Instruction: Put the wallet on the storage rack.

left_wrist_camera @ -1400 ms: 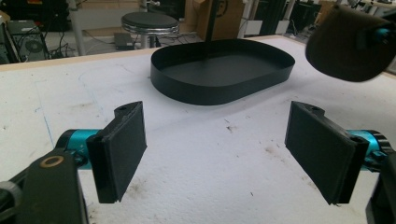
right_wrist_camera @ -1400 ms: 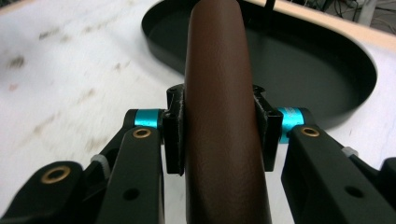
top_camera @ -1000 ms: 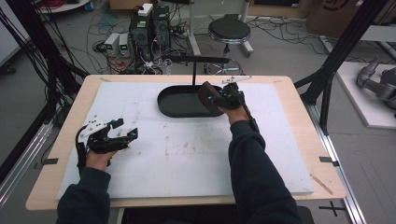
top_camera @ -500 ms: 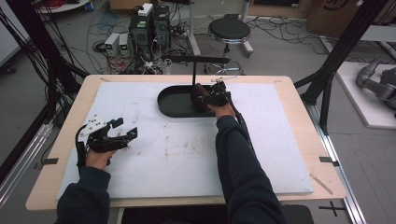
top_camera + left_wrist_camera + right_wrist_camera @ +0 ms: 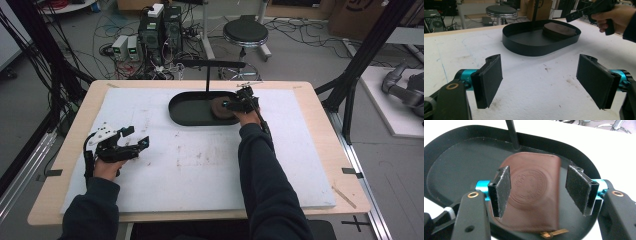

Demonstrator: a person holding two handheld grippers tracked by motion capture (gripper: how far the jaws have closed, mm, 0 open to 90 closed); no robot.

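The brown leather wallet (image 5: 534, 195) lies in the right end of the black oval tray (image 5: 186, 114), upper centre of the high view, directly beneath the right gripper (image 5: 537, 190). Its fingers (image 5: 502, 188) have just been opening and now stand about half apart, straddling the wallet without pressing it. The left gripper (image 5: 546, 80) rests wide open and empty at lower left, well apart on the table (image 5: 200, 170).

— Where's the right gripper (image 5: 239, 103)?
— Far out on a stretched, dark-sleeved arm, pointing away from the person and a little down; its jaws have just been opening and now stand apart, gripping nothing
— The left gripper (image 5: 131, 141)?
— Near the person, jaws wide, nothing between them
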